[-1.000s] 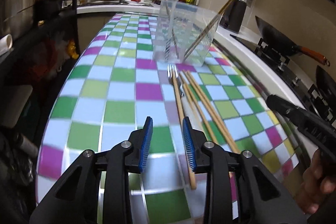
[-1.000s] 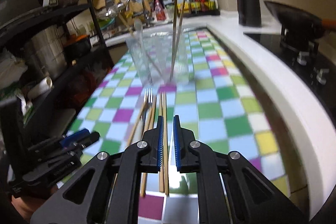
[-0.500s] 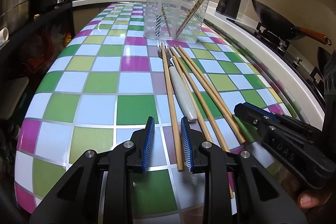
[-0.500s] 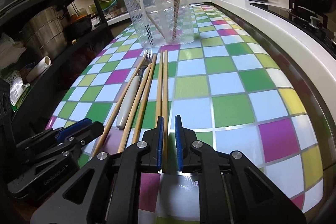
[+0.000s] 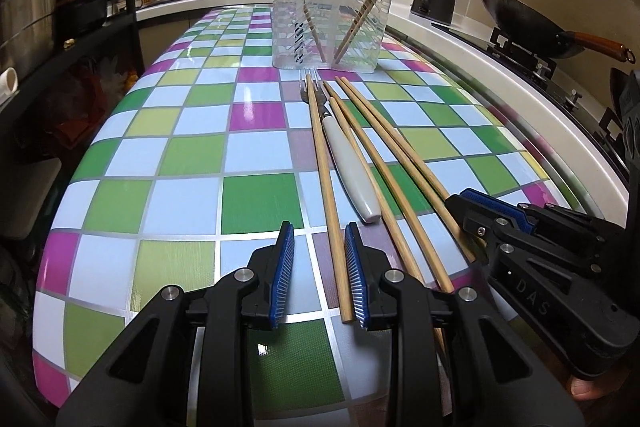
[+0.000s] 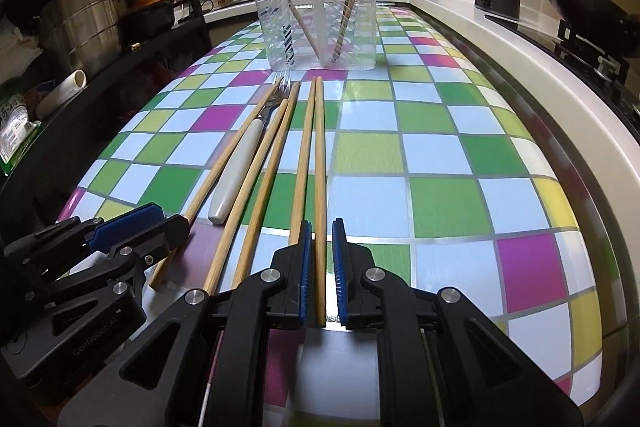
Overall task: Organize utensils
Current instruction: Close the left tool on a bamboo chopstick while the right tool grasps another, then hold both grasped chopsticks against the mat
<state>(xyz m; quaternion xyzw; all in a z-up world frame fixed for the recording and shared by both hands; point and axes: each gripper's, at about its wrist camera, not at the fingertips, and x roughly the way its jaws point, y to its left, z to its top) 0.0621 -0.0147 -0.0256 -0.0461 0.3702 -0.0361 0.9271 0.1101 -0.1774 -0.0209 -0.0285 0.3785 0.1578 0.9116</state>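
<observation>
Now both grippers have come down to the checkered counter (image 5: 184,195): the left gripper (image 5: 318,273), jaws apart, straddles one chopstick (image 5: 326,187), and the right gripper (image 6: 319,277), nearly together, brackets another chopstick (image 6: 320,163), so the pickup for the clear holder (image 6: 314,7) ahead looks close.

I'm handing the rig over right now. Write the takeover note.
Left gripper: open, leftmost loose wooden chopstick between its pads, not gripped.
Right gripper: narrowly open around the rightmost wooden chopstick.
Done: three chopsticks and a white spoon stand in the clear plastic holder.
Left: five loose chopsticks and the white-handled fork on the checkered tabletop.
</observation>
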